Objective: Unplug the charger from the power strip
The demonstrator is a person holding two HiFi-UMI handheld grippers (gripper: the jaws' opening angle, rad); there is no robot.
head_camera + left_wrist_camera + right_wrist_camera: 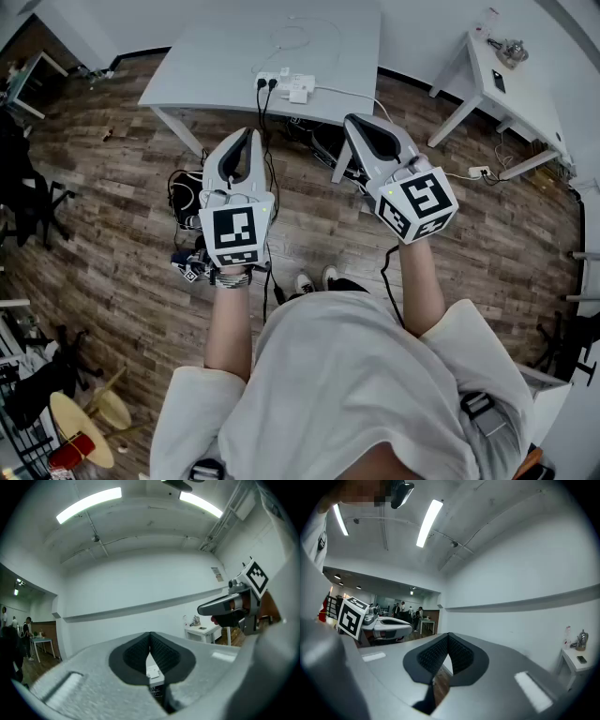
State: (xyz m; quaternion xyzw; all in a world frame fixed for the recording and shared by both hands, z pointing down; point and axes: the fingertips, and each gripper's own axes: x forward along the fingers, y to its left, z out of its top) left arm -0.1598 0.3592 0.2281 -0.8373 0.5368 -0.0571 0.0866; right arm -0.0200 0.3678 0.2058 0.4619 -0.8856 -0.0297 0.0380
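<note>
The left gripper (249, 133) and the right gripper (349, 120) are both closed on nothing, level over the wooden floor (112, 234). The white block charger (300, 91) sits on the white power strip (270, 82), on the grey rectangular surface (206, 56) ahead.

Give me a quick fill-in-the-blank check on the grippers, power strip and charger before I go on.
The left gripper and the right gripper both have their jaws ____.
The power strip lies on the pale ____ ahead.
In the head view, the white charger sits to the ____ of the black plugs.
Missing words: shut; table; right.
</note>
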